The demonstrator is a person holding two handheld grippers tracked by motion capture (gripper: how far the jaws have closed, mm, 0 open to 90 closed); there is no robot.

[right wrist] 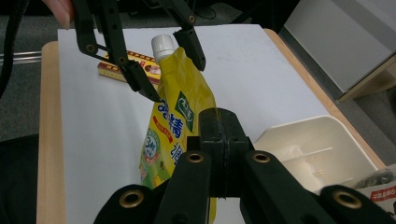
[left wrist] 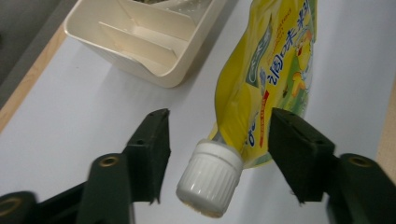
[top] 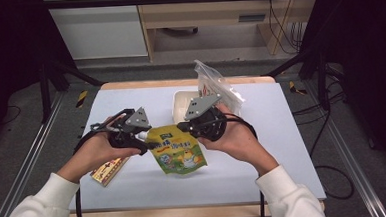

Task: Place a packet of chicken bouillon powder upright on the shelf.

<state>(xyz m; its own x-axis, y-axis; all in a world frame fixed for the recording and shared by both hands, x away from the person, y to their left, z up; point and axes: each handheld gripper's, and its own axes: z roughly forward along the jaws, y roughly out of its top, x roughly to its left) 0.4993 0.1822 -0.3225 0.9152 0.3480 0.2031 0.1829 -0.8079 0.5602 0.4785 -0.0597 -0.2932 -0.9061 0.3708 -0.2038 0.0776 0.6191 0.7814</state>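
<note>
A yellow spouted pouch (top: 179, 153) with a white screw cap (left wrist: 210, 179) is held a little above the white table (top: 263, 150). My right gripper (right wrist: 219, 125) is shut on the pouch's edge (right wrist: 177, 121); in the high view the right gripper (top: 183, 127) sits at the pouch's upper right. My left gripper (left wrist: 219, 151) is open, with one jaw on each side of the cap and neither touching it. From the right gripper view, the left gripper (right wrist: 176, 77) straddles the cap (right wrist: 163, 45). In the high view the left gripper (top: 146, 140) is at the pouch's left end.
A cream divided tray (top: 181, 100) stands at the back centre, also seen as tray (left wrist: 140, 46) and tray (right wrist: 308, 140). A clear plastic bag (top: 215, 85) leans behind it. A red and yellow box (top: 109, 169) lies near the left forearm.
</note>
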